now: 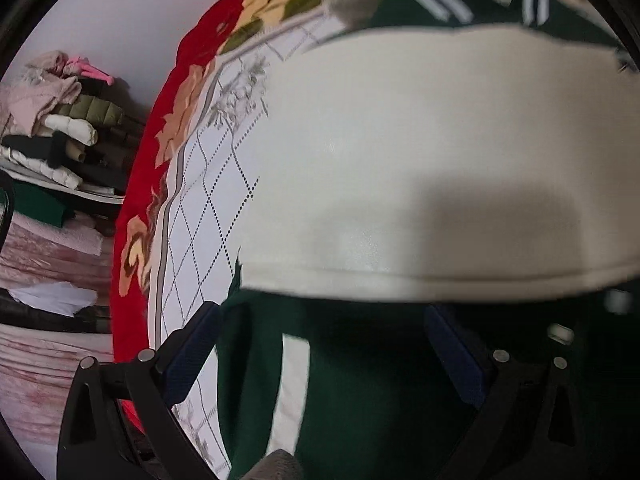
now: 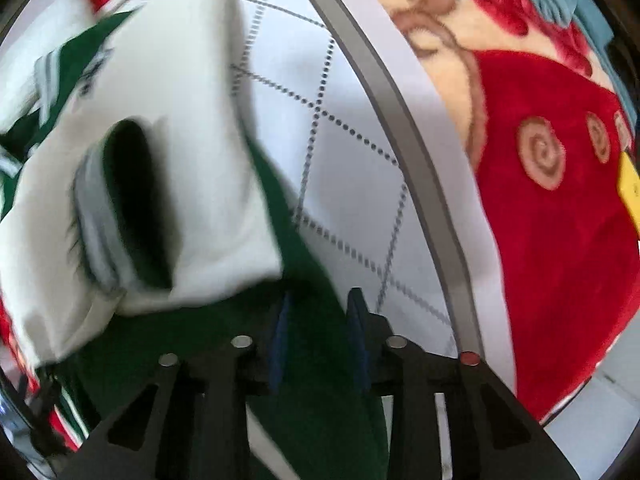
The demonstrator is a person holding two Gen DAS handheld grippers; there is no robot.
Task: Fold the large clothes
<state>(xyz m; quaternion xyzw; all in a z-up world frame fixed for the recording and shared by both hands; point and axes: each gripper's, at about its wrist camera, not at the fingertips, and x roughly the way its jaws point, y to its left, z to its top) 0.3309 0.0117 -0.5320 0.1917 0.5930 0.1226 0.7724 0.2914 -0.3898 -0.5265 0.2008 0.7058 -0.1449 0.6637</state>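
Garment: your green-and-cream jacket (image 1: 420, 160) lies on the white diamond-quilted bed cover (image 1: 200, 216)
Left gripper (image 1: 320, 356): jaws spread wide, green cloth between them, pads clear
Right gripper (image 2: 320, 344): jaws narrow; whether they pinch the green fabric, you cannot tell

place: home bedroom | cues: red floral blanket (image 1: 132, 216), shelf of piled clothes (image 1: 60, 136) (unsorted)

Black tools (image 2: 320, 312), seemingly navy-padded fingers (image 1: 452, 344).
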